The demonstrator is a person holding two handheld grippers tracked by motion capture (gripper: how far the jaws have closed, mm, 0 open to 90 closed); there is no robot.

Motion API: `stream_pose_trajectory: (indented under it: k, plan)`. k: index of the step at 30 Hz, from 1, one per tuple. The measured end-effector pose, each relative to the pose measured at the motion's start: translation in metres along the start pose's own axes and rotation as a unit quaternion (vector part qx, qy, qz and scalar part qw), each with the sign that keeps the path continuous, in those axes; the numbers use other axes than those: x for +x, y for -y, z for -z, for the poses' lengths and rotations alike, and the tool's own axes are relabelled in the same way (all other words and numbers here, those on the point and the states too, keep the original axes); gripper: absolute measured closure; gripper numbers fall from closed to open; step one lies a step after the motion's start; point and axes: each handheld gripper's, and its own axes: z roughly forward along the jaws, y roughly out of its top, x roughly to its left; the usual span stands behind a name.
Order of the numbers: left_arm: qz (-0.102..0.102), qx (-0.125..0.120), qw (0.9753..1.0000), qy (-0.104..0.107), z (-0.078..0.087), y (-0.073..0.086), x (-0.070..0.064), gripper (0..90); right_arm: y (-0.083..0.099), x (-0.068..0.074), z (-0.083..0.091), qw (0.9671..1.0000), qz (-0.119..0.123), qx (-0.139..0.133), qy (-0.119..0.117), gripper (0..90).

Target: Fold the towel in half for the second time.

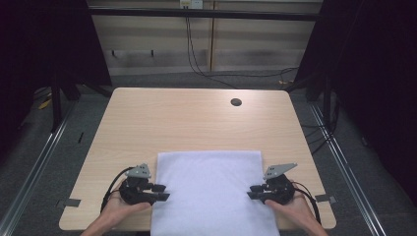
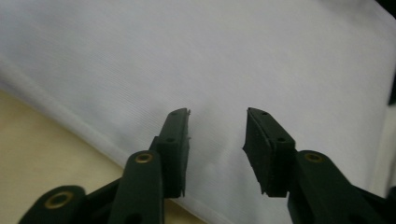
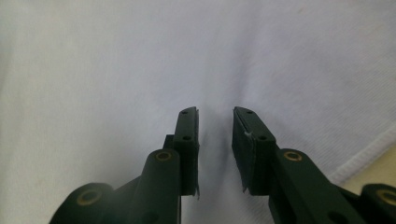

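Observation:
A white cloth (image 1: 210, 189) lies flat on the near half of the wooden table (image 1: 167, 118), its front part hanging over the near edge. My left gripper (image 1: 163, 192) sits at the cloth's left edge, jaws open and pointing inward over the fabric. In the left gripper view the cloth (image 2: 224, 60) spreads beyond the left gripper (image 2: 217, 119), with nothing between the jaws. My right gripper (image 1: 252, 191) is at the cloth's right edge, pointing inward. The right gripper view has the right gripper (image 3: 215, 114) over the cloth (image 3: 140, 60), jaws apart by a narrow gap, holding nothing.
A round cable hole (image 1: 236, 102) sits at the table's far right. Bare wood shows beyond the cloth and at both sides. Tape marks (image 1: 72, 202) lie near the front corners. Cables run on the floor behind the table.

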Motion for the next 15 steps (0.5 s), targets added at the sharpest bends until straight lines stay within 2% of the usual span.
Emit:
stream_pose_trajectory:
  k: [1, 2, 4, 5, 8, 9, 12, 15]
  plan:
    - [0.012, -0.023, 0.9996, -0.014, 0.006, -0.009, 0.012, 58.2, -0.003, -0.005, 0.002, 0.9999, -0.001, -0.008, 0.008, 72.5]
    - [0.016, -0.029, 0.9992, -0.021, 0.008, -0.015, 0.019, 57.9, -0.007, -0.012, 0.005, 0.9996, -0.004, -0.025, 0.016, 72.2]
    - [0.02, -0.039, 0.9982, -0.042, 0.009, -0.025, 0.034, 57.7, -0.014, -0.025, 0.01, 0.9984, -0.021, -0.046, 0.026, 70.5]
    - [0.029, -0.045, 0.9974, -0.049, 0.01, -0.03, 0.043, 57.0, -0.019, -0.032, 0.012, 0.9975, -0.025, -0.055, 0.037, 70.0]
    - [0.045, -0.051, 0.9954, -0.066, 0.006, -0.041, 0.068, 57.0, -0.032, -0.054, 0.015, 0.9946, -0.042, -0.079, 0.051, 68.4]
    - [0.057, -0.053, 0.9949, -0.064, 0.005, -0.043, 0.075, 57.0, -0.037, -0.061, 0.016, 0.9934, -0.047, -0.088, 0.056, 68.0]
    - [0.065, -0.063, 0.9928, -0.079, 0.002, -0.046, 0.088, 55.5, -0.048, -0.08, 0.012, 0.9912, -0.063, -0.098, 0.064, 66.1]
    - [0.068, -0.067, 0.9915, -0.089, 0.0, -0.047, 0.097, 52.3, -0.053, -0.095, 0.001, 0.9906, -0.073, -0.096, 0.065, 64.4]
